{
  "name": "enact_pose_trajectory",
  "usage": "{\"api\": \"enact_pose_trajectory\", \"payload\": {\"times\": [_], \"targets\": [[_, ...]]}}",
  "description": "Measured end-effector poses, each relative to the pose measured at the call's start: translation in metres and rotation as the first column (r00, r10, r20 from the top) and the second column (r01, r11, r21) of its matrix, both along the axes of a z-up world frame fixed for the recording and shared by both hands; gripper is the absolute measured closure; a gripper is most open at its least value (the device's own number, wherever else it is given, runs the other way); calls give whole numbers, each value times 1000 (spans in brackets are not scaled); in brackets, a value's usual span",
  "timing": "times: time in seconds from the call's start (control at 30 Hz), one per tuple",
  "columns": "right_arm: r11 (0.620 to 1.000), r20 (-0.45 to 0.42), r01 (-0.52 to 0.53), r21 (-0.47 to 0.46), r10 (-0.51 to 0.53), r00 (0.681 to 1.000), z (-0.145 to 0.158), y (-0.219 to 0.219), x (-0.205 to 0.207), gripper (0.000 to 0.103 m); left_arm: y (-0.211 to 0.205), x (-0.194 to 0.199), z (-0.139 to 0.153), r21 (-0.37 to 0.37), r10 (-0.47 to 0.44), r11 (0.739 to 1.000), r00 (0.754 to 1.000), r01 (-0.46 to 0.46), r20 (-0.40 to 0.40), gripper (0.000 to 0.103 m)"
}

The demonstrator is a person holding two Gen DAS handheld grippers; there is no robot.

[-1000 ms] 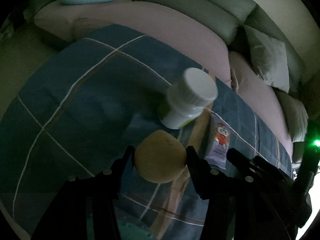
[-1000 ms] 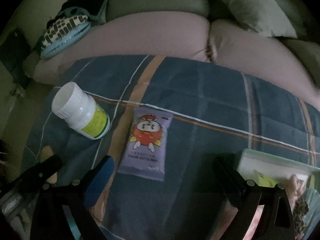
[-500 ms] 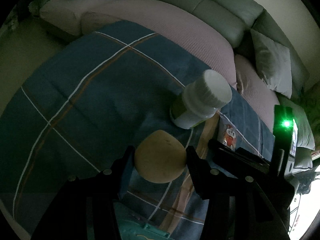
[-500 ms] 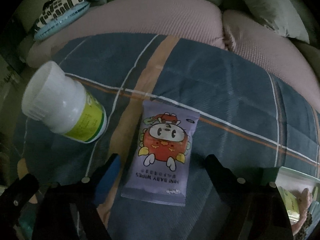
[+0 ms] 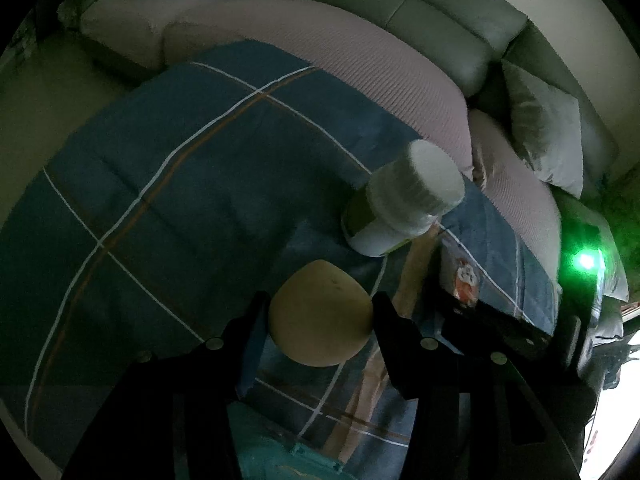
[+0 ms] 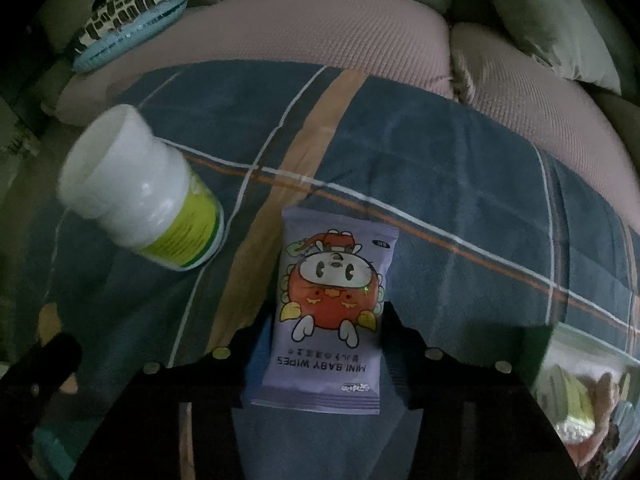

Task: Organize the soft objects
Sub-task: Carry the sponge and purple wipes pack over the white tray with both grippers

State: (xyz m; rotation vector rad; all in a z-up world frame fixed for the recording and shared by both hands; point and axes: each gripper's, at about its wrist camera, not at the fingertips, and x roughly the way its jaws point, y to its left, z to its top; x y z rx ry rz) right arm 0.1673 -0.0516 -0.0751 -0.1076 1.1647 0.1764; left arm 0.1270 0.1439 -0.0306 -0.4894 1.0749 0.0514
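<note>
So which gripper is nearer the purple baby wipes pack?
Right. The right gripper straddles the wipes pack, its jaws just closing onto it; the left gripper holds a tan ball off to the side.

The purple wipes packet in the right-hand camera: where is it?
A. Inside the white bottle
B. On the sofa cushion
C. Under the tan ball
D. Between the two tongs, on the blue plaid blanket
D: the purple wipes packet lies on the blue plaid blanket, its sides between the right tongs, which have just been closing.

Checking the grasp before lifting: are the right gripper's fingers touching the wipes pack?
Touching. In the right wrist view, both fingers of the right gripper meet the sides of the wipes pack, jaws having just been closing.
</note>
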Motion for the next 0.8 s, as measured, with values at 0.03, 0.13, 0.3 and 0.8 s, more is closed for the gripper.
{"api": "enact_pose_trajectory", "payload": {"times": [0.03, 0.13, 0.3, 0.8], "targets": [[1000, 8, 3, 3, -3, 1000, 4, -3, -5, 50, -1, 0, 1, 1, -3, 1000, 1000, 3, 2, 50], [999, 31, 26, 22, -27, 999, 20, -18, -22, 50, -7, -2, 6, 12, -23, 1000, 1000, 23, 13, 50], [994, 103, 90, 56, -96, 990, 57, -52, -63, 50, -25, -7, 22, 28, -66, 998, 996, 65, 53, 50], [930, 288, 346, 126, -368, 884, 127, -169, -168, 50, -103, -28, 74, 113, -260, 963, 948, 243, 182, 50]]}}
